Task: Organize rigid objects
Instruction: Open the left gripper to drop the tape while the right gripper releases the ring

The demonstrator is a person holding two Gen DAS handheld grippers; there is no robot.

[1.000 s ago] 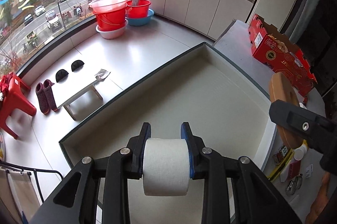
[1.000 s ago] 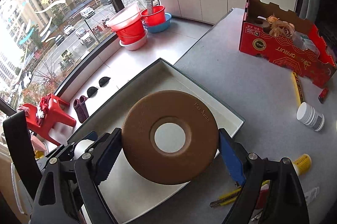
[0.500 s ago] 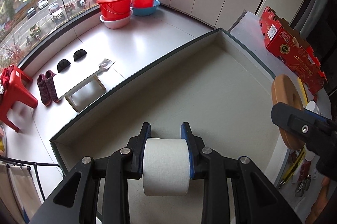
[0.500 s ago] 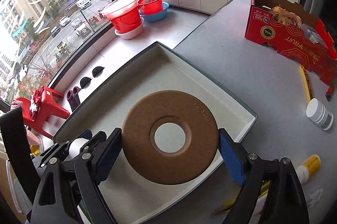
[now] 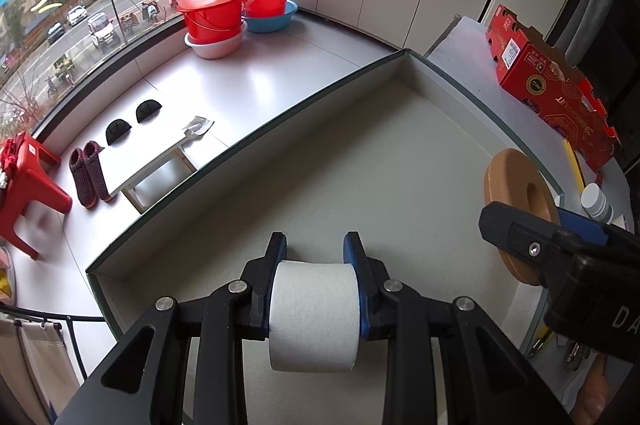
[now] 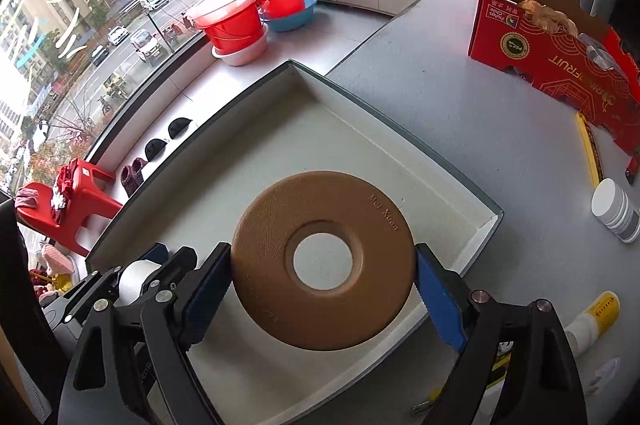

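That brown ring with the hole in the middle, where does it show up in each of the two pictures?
Left wrist view: the brown ring sits at the far right edge, seen nearly side-on, gripped by the right tongs over the tray's right rim.
Right wrist view: it fills the lower centre, face-on, between the blue pads.
Shared landmark: the red fruit box on the table beyond the tray.
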